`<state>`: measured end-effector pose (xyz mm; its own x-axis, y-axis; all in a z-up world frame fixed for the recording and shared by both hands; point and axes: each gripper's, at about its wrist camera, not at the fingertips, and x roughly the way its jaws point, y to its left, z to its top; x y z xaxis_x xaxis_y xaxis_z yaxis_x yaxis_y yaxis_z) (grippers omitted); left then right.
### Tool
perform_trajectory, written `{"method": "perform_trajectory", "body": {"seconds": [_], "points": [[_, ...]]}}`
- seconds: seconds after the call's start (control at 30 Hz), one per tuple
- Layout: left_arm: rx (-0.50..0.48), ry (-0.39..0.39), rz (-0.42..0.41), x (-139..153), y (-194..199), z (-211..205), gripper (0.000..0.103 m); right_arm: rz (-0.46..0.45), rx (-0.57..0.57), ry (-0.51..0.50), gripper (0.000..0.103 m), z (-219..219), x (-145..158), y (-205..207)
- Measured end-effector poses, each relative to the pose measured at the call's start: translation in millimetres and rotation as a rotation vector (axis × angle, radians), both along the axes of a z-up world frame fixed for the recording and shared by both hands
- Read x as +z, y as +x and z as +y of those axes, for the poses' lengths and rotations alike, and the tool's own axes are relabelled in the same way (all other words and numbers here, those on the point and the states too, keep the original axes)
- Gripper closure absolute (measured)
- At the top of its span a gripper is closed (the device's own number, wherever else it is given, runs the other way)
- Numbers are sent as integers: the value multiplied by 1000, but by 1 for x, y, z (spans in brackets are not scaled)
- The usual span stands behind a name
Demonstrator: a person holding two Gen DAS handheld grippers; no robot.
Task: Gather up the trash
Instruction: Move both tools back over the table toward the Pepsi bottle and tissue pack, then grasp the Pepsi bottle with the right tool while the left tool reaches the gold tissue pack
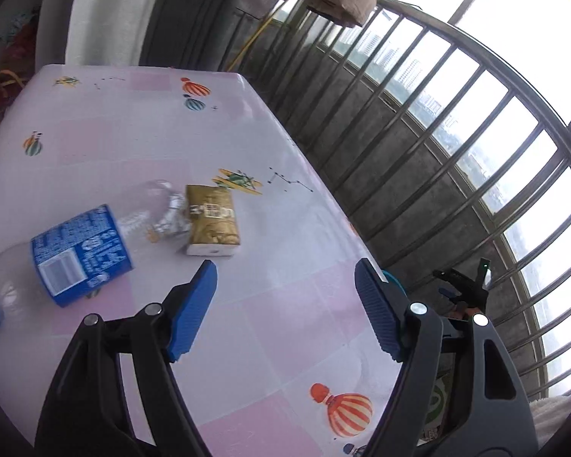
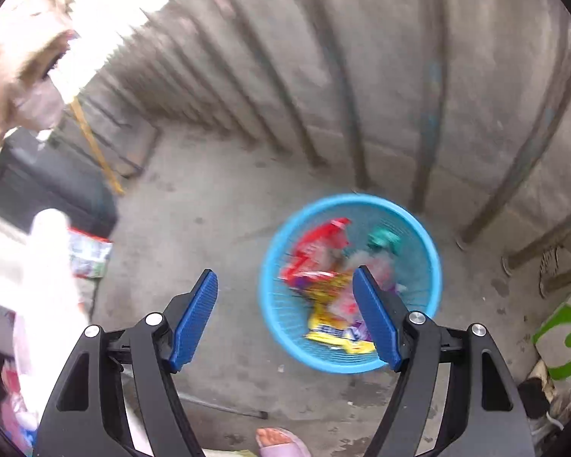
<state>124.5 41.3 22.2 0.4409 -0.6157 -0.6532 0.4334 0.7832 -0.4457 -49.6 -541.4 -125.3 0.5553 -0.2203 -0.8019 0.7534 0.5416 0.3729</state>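
On the pink patterned table (image 1: 133,144) lie a clear plastic bottle with a blue label (image 1: 80,251) on its side and a gold tissue pack (image 1: 212,220) touching its base end. My left gripper (image 1: 285,304) hovers open above the table, nearer than both, with nothing between its blue pads. In the right wrist view, a blue mesh basket (image 2: 434,262) stands on the concrete floor with red, yellow and teal wrappers (image 2: 323,266) inside. My right gripper (image 2: 285,312) hangs open and empty well above the basket's left side. The view is blurred.
A metal railing (image 1: 456,144) and a concrete parapet run along the table's right side. The right gripper tool (image 1: 464,285) shows past the table edge. A small carton (image 2: 89,257) lies on the floor left of the basket. A person's foot (image 2: 281,441) shows at the bottom.
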Motion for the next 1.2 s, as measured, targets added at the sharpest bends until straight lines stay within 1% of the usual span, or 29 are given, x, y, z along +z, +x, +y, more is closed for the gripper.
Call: {"method": "perform_trajectory", "body": {"seconds": [0.07, 0.1, 0.2, 0.27, 0.4, 0.47, 0.57, 0.63, 0.67, 0.7, 0.73, 0.77, 0.83, 0.9, 0.93, 0.97, 1.0, 1.07, 1.1, 1.13, 1.2], "points": [[49, 0, -16, 2, -3, 22, 33, -49, 69, -41, 31, 26, 34, 12], [73, -2, -22, 2, -6, 34, 33, -66, 108, -60, 31, 38, 46, 20], [146, -12, -19, -3, -12, 64, 33, -106, 268, -97, 31, 90, 83, 59], [180, -29, -10, -10, -16, 81, 33, -111, 396, -110, 31, 133, 100, 92], [245, -54, 14, -23, -24, 107, 33, -126, 656, -96, 31, 225, 125, 155], [276, -68, -1, -23, -27, 120, 33, -145, 778, -68, 31, 275, 134, 186], [336, -80, -54, -16, -29, 144, 33, -143, 898, -15, 31, 341, 136, 223], [375, -95, -79, -15, -27, 159, 33, -128, 964, 60, 31, 383, 134, 243], [390, -102, -84, -15, -23, 165, 33, -124, 993, 83, 31, 402, 135, 248], [410, -103, -87, -15, -16, 172, 35, -123, 1010, 90, 31, 420, 138, 250], [427, -98, -87, -17, -8, 178, 40, -120, 1027, 87, 31, 435, 140, 252], [447, -82, -84, -18, 0, 183, 42, -116, 1044, 78, 31, 450, 141, 256], [486, -58, -64, -23, 11, 192, 53, -111, 1051, 80, 31, 464, 139, 261], [495, -107, -31, -30, 19, 203, 55, -120, 1084, 73, 31, 483, 141, 270], [498, -123, -10, -35, 24, 206, 57, -112, 1093, 49, 32, 493, 142, 275], [505, -118, 4, -40, 30, 208, 59, -99, 1096, 37, 34, 501, 140, 278], [511, -99, 17, -45, 34, 208, 64, -89, 1097, 42, 38, 507, 133, 283], [499, -66, 53, -58, 43, 206, 69, -69, 1114, 50, 40, 520, 126, 286], [484, -63, 73, -64, 45, 205, 73, -63, 1115, 33, 42, 522, 120, 286], [472, -67, 84, -69, 44, 204, 75, -58, 1114, 4, 44, 525, 119, 284], [421, -68, 124, -76, 39, 198, 77, -59, 1118, 9, 45, 521, 119, 277]]}}
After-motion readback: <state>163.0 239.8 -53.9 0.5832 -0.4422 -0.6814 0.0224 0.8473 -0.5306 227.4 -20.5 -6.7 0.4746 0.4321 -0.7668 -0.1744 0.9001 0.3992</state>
